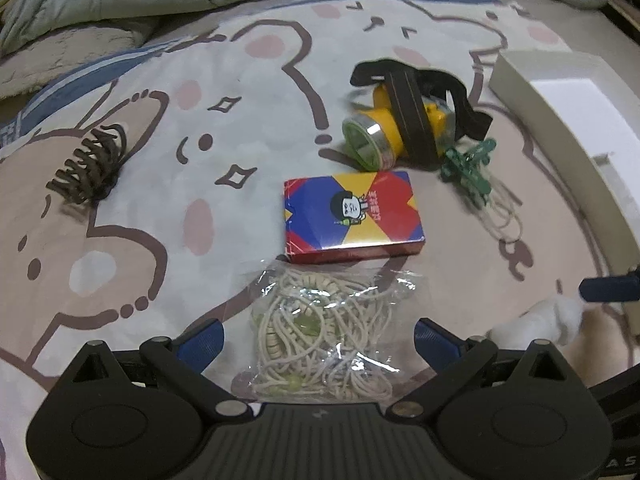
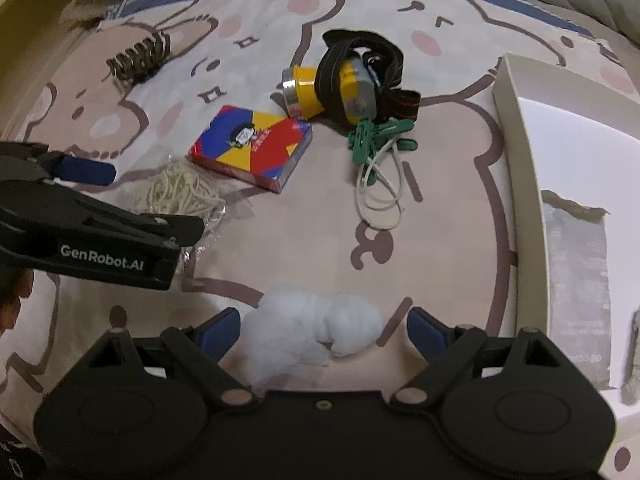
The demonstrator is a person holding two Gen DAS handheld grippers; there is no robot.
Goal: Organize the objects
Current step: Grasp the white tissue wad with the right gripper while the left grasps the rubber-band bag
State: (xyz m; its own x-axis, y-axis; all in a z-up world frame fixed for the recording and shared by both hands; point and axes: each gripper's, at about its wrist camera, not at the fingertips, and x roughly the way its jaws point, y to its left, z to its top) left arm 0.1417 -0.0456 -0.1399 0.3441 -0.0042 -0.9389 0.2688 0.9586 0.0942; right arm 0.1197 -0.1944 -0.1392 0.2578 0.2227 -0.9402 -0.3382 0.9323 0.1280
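Both grippers look like the same kit: chunky matte black plastic with a ribbed centre plate at 6 o'clock and two rounded, ear-shaped housings either side, each with a shallow oval recess. Angled black link arms run up from silver round pivot pins to the fingers, which are tipped with blue pads. The left gripper [image 1: 318,338] shows four of those silver pins, plus one small one on each peaked shoulder. The right gripper [image 2: 322,330] adds a small brass-looking screw dead centre on its plate. Seen side-on at 9 o'clock in the right wrist view, the left one carries white "GenRobot.AI" lettering on its black body.
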